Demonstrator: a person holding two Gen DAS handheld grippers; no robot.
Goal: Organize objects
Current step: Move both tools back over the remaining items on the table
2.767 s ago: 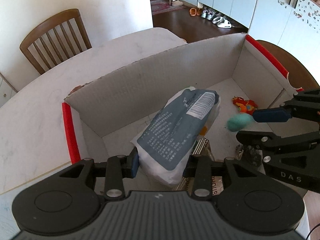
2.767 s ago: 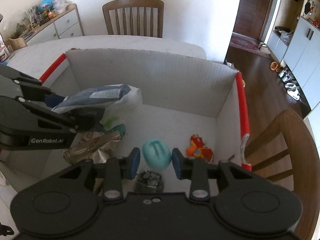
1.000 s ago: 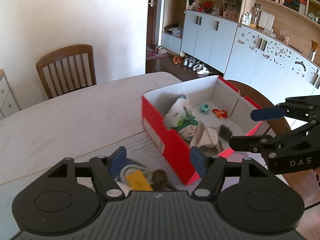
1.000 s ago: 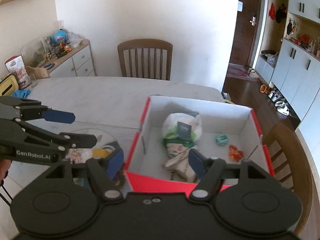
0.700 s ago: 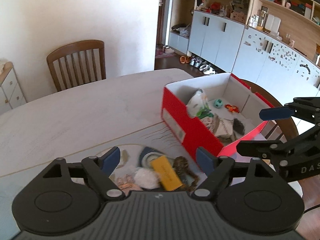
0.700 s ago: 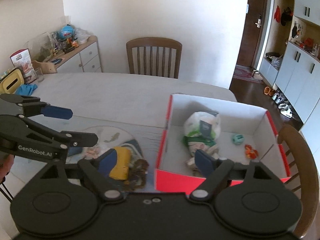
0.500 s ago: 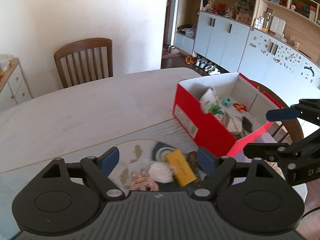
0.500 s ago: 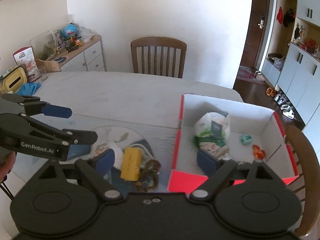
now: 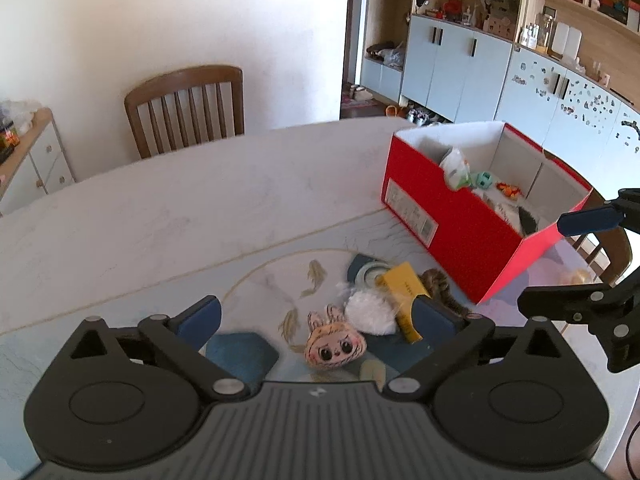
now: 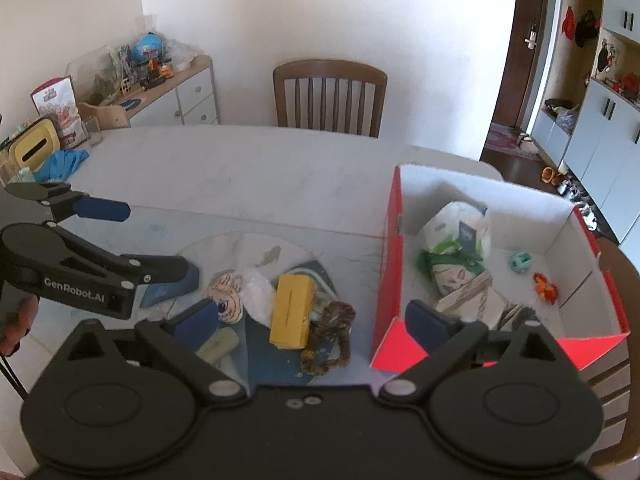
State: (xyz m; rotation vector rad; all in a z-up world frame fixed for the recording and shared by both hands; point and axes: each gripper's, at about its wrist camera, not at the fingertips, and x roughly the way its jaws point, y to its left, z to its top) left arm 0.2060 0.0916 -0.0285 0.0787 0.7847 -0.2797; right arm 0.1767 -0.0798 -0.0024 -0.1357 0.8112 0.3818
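Note:
A red cardboard box (image 9: 472, 240) (image 10: 392, 248) stands on the table's right side and holds a white bag (image 10: 460, 228), a teal ball (image 10: 521, 261), an orange toy (image 10: 545, 287) and other items. Left of it lie a yellow box (image 9: 402, 292) (image 10: 291, 310), a bunny-face plush (image 9: 335, 346) (image 10: 226, 296), a white fluffy ball (image 9: 368, 312), a brown scrunchie (image 10: 332, 332) and a tape roll (image 9: 370, 273). My left gripper (image 9: 316, 314) is open and empty above these items. My right gripper (image 10: 316, 320) is open and empty, above the pile and the box's near corner.
The items lie on a painted mat (image 9: 280, 276) on a white marble table (image 9: 160, 208). Wooden chairs stand at the far side (image 10: 330, 96) and right (image 10: 624, 280). A sideboard (image 10: 172, 88) with clutter stands at the left; a yellow holder (image 10: 34, 146) and blue cloth (image 10: 60, 160) sit on the table's left end.
Both grippers let go of the bag and ball inside the box, opened wide, pulled up and back, and swung left; the loose pile on the mat has come into view.

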